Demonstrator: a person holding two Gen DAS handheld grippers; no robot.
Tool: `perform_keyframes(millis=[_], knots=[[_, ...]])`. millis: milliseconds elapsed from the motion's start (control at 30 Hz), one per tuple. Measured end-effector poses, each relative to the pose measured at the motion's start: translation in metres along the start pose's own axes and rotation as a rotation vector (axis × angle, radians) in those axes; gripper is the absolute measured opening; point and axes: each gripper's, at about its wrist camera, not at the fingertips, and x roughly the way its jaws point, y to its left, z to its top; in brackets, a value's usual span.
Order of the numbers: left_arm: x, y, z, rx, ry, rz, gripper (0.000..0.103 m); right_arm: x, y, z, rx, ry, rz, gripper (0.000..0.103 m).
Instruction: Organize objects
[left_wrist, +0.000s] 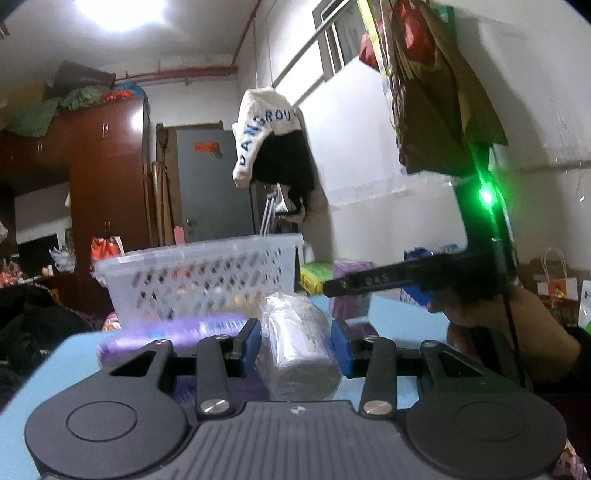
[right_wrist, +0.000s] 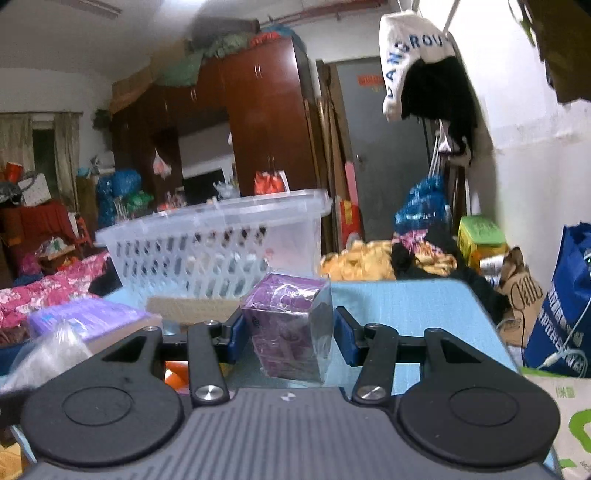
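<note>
A: Left tongs (left_wrist: 295, 345)?
B: Clamped on clear plastic roll (left_wrist: 297, 350), over blue worktop (left_wrist: 399, 317).
A: Right tongs (right_wrist: 288, 334)?
B: Open around purple box (right_wrist: 290, 328) on worktop, white basket (right_wrist: 207, 247) behind.

We see both grippers, left gripper (left_wrist: 295, 347) and right gripper (right_wrist: 286, 338), wearing blue pads on black linkage arms with silver screws, ribbed grey housings, round black discs, plus a green light glowing.
</note>
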Motion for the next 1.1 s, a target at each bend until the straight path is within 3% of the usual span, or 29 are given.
perform_keyframes(millis=[233,400,500,600,900,967,1000,1033,1067,1100], knots=[[-0.007,0.025,0.048,-0.006,-0.097,0.058,0.046,-0.025,0.025,0.053,-0.070,-0.112,0.034,0.052],[0.030,0.062,0.093,0.001,-0.102,0.167,0.046,0.000,0.044,0.100,-0.126,-0.132,0.049,0.052],[0.070,0.092,0.117,-0.004,-0.050,0.245,0.046,0.031,0.046,0.124,-0.121,-0.107,0.054,0.052],[0.109,0.121,0.134,-0.023,0.025,0.268,0.046,0.063,0.042,0.138,-0.096,-0.053,0.035,0.052],[0.189,0.159,0.136,-0.124,0.253,0.196,0.046,0.110,0.040,0.128,-0.093,0.089,0.002,0.053],[0.194,0.165,0.128,-0.152,0.291,0.165,0.048,0.112,0.042,0.124,-0.098,0.104,0.007,0.060],[0.196,0.167,0.125,-0.153,0.305,0.161,0.060,0.112,0.044,0.123,-0.104,0.104,0.010,0.070],[0.196,0.167,0.122,-0.148,0.309,0.167,0.085,0.111,0.044,0.121,-0.108,0.103,0.000,0.094],[0.193,0.166,0.120,-0.132,0.291,0.179,0.094,0.108,0.047,0.122,-0.112,0.084,-0.024,0.102],[0.186,0.166,0.119,-0.115,0.261,0.196,0.098,0.102,0.047,0.122,-0.120,0.055,-0.043,0.103]])
